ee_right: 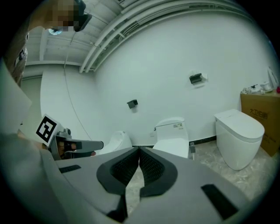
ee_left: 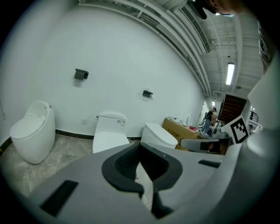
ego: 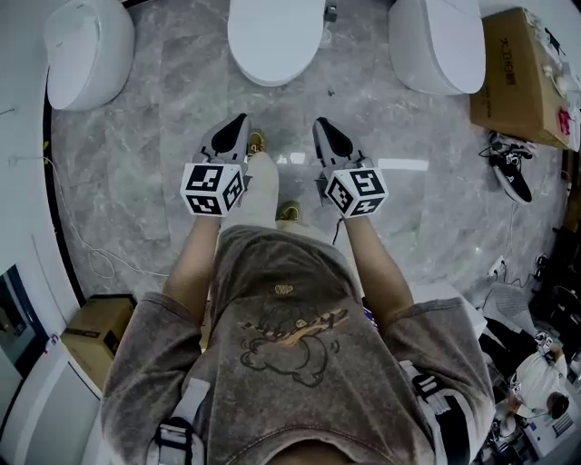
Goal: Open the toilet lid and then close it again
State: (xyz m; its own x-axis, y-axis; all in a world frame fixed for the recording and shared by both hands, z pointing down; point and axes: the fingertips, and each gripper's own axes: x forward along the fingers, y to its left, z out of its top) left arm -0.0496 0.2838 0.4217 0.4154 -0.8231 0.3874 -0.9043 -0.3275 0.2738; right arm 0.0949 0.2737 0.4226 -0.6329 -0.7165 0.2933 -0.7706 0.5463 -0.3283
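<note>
Head view, toilet (ego: 275, 56): centre of the floor's far edge, straight ahead of both grippers; lid (ego: 275, 27) down.
Head view, left gripper (ego: 240, 121): jaws together, nothing in them; above the floor (ego: 163, 154), short of the toilet and not touching it.
Head view, right gripper (ego: 321, 125): jaws together, empty; level with the left one and near it.
Head view, surroundings: left toilet (ego: 86, 50) and right toilet (ego: 436, 41) flank the middle one along the same edge; box (ego: 517, 77) at the far right corner, shoes (ego: 510, 168) just in front of it.
Left gripper view, left gripper (ee_left: 140, 146): pads closed on each other, nothing between.
Left gripper view, toilet (ee_left: 109, 131): against the wall, lid shut, beyond the jaw tips and slightly left.
Left gripper view, right gripper (ee_left: 186, 143): at right, alongside.
Right gripper view, right gripper (ee_right: 139, 151): pads meet, empty.
Right gripper view, toilet (ee_right: 173, 138): against the wall, lid down, ahead and a little right of the tips, apart from them.
Right gripper view, left gripper (ee_right: 97, 145): at left, alongside.
</note>
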